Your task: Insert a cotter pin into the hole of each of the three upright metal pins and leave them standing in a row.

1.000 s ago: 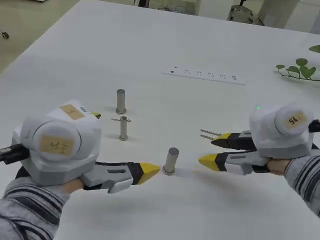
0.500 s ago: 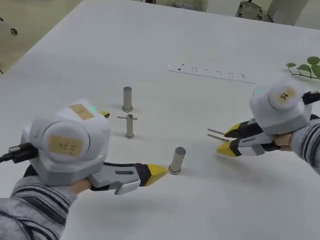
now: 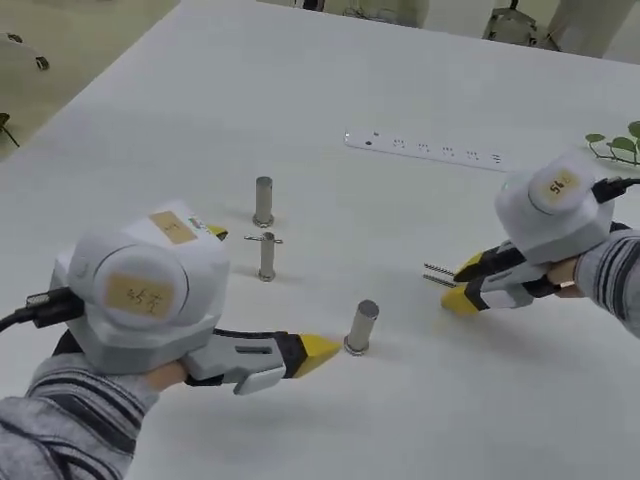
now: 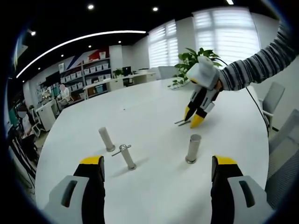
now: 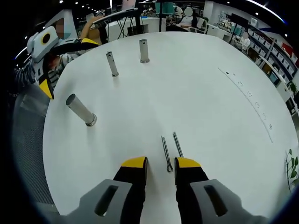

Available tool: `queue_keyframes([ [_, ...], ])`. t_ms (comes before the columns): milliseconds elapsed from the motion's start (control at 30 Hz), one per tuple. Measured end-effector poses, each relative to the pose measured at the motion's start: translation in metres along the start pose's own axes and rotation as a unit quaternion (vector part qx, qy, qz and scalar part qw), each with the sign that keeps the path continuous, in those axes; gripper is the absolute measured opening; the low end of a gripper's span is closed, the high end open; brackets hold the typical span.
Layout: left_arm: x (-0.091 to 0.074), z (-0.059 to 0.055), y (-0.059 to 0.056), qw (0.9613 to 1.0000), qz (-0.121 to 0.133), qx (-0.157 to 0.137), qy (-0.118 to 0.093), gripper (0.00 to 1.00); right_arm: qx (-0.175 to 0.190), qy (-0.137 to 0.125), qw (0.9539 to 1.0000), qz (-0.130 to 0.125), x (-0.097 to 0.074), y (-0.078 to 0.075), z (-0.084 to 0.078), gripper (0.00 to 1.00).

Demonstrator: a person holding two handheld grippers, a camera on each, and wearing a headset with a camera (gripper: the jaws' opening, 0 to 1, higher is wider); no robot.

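Three upright metal pins stand on the white table: the far pin [image 3: 263, 200], the middle pin [image 3: 267, 256] with a cotter pin [image 3: 262, 238] through its top, and the bare near pin [image 3: 362, 327]. My left gripper [image 3: 268, 290] is open wide, its jaws either side of the middle and near pins [image 4: 127, 156] [image 4: 193, 148]. Two loose cotter pins [image 3: 437, 272] [image 5: 167, 153] lie on the table. My right gripper [image 3: 462, 285] [image 5: 160, 164] is low over them, narrowly open, with the looped end of one pin between its fingertips.
A white power strip [image 3: 430, 150] lies across the far side of the table. A green plant [image 3: 620, 145] sits at the far right edge. Office shelves and chairs stand beyond the table.
My right gripper has pulled back from the near pin to the loose cotter pins and narrowed its jaws. The left gripper stays open beside the pins. The head camera has shifted.
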State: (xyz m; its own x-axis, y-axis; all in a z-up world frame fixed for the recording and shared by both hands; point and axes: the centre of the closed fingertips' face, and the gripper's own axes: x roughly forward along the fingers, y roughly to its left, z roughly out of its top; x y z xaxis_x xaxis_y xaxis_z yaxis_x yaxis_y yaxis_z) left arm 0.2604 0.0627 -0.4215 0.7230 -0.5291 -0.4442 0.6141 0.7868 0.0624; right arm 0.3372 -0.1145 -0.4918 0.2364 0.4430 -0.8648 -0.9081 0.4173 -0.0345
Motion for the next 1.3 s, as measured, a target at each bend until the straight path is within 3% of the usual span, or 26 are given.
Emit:
queue_keyframes([
  [367,0.001,-0.001,0.0,1.0,-0.001,0.002,0.006,0.93,0.004,0.01,0.9999,-0.001,-0.001,-0.006,0.001,0.14],
  [633,0.001,0.0,-0.002,0.9999,-0.005,0.006,0.01,0.92,0.001,0.035,0.9993,-0.008,-0.002,-0.011,-0.002,0.02],
  [833,0.002,0.001,-0.005,0.9998,-0.012,0.007,0.011,0.91,-0.049,0.06,0.9969,-0.014,-0.002,-0.012,-0.002,0.0],
  [900,0.003,0.0,-0.006,0.9998,-0.013,0.009,0.012,0.9,-0.082,0.066,0.9943,-0.014,-0.002,-0.013,-0.002,0.0],
  [1000,0.003,0.0,-0.006,0.9998,-0.016,0.007,0.013,0.87,-0.101,0.07,0.9922,-0.021,-0.002,-0.012,-0.002,0.0],
  [1200,0.003,0.0,-0.005,0.9998,-0.014,0.004,0.013,0.86,-0.115,0.073,0.9902,-0.032,-0.002,-0.014,-0.002,0.0],
  [1300,0.002,0.001,-0.003,0.9999,-0.012,0.001,0.009,0.85,-0.116,0.062,0.9905,-0.042,-0.005,-0.014,0.002,0.0],
])
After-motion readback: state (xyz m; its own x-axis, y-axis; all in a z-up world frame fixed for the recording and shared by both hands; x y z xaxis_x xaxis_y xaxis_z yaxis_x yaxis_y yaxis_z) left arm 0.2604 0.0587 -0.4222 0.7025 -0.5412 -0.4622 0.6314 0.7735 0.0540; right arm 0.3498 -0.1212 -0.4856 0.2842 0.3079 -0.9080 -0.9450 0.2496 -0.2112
